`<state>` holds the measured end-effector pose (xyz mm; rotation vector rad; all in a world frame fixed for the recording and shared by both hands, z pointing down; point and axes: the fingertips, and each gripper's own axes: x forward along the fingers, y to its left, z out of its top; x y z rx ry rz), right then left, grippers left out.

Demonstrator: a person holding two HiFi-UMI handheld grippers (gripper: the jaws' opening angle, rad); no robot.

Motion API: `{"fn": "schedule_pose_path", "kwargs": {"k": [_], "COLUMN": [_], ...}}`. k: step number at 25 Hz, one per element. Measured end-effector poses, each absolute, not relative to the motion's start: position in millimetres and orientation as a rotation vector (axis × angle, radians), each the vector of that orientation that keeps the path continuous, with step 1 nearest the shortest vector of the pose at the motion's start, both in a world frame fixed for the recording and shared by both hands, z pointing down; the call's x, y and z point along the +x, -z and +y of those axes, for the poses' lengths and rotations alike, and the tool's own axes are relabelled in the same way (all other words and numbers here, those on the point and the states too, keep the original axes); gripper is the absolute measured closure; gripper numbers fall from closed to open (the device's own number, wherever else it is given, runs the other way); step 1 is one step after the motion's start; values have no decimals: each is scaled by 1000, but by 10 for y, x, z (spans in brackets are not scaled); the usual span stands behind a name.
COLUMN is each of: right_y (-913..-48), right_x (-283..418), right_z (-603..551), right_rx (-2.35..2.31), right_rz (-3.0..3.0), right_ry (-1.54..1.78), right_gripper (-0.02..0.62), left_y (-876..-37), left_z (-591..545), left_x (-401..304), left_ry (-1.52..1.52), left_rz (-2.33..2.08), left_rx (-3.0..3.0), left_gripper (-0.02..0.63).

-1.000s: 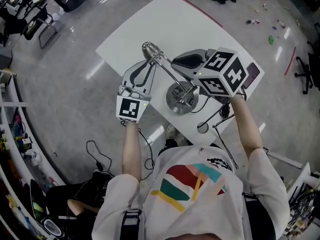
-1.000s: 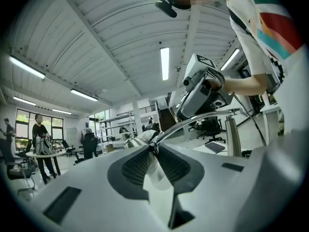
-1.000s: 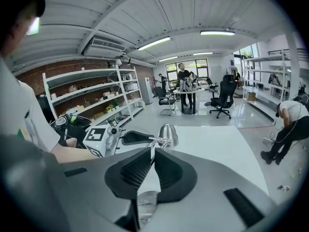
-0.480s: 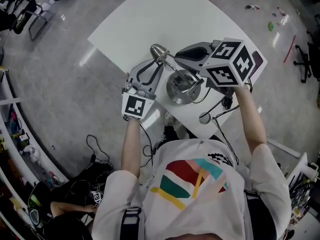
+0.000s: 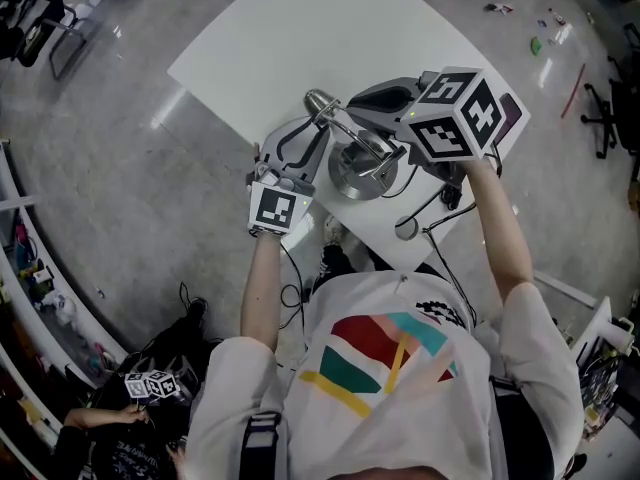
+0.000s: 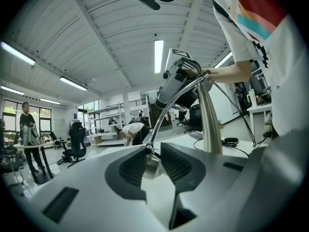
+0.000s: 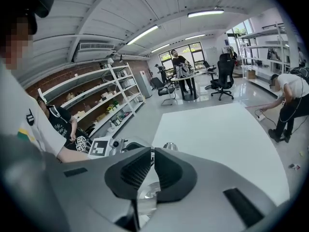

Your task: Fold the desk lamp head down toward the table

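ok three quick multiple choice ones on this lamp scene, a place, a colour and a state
1. Where does the lamp base stand?
A. on the table, near the edge closest to the person
B. on the floor
C. on a shelf

2. What colour is the table top?
A. black
B. white
C. wood brown

3. How do the right gripper jaws stand?
A. spread wide and empty
B. close together on the lamp arm
C. out of every view

Answers:
1 A: the head view shows it by the near edge.
2 B: the top is plain white.
3 B: the right gripper view shows only a narrow gap, on the arm.
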<state>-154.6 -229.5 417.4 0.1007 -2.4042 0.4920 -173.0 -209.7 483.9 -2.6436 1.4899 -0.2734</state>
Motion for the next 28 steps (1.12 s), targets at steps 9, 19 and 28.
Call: {"fn": "schedule_pose_path", "kwargs": {"k": [9, 19, 28], "right_y": [-4218, -4198, -3902], "right_x": [-1538, -1522, -1155], "right_z": [-2271, -2270, -2289], "right_rx": [115, 156, 306], "right_rz": [-2388, -2409, -2512], "right_ry": [-496, -396, -320], "right_gripper": [563, 563, 563], "left_y": [-4930, -4950, -4816], "left_z": [-2030, -2038, -1980], "left_x": [-1668, -1673, -1955], "left_ry": [392, 335, -311], "left_rz": [1399, 1513, 1870], "left_rx": [-2569, -2609, -2826], "left_gripper": [476, 474, 474]}}
